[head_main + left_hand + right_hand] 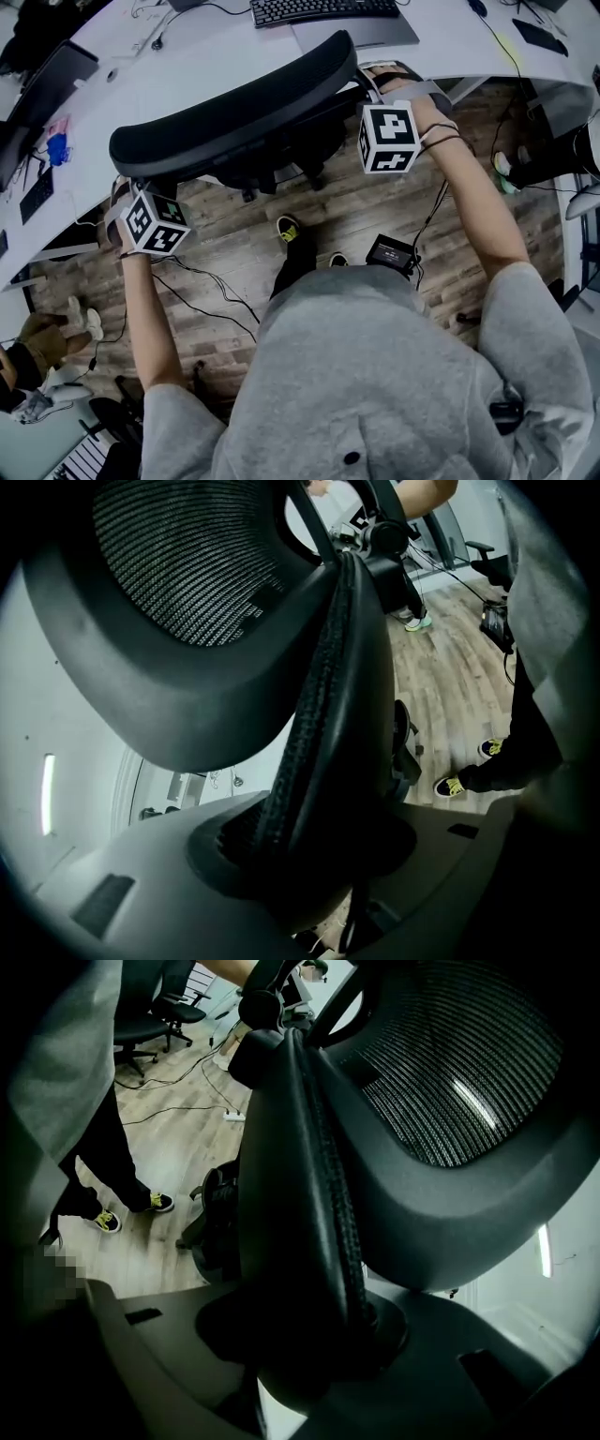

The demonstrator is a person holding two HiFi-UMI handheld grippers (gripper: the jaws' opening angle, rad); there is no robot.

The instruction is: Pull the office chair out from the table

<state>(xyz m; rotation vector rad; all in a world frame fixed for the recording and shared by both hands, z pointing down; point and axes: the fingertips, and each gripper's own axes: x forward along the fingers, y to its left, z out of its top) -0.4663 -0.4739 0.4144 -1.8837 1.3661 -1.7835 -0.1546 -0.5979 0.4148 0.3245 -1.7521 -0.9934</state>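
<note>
Gripping the office chair [234,117] by both ends of its curved back, I have my left gripper [309,855] clamped on the padded left edge and my right gripper [314,1330] clamped on the right edge, jaws pressed onto the rim. It stands close against the white table [234,42], just below a keyboard [319,9], over the wooden floor [234,253].

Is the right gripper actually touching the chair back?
Touching. In the right gripper view, the chair back has its edge clamped between the jaws of the right gripper, with no gap on either side.
</note>
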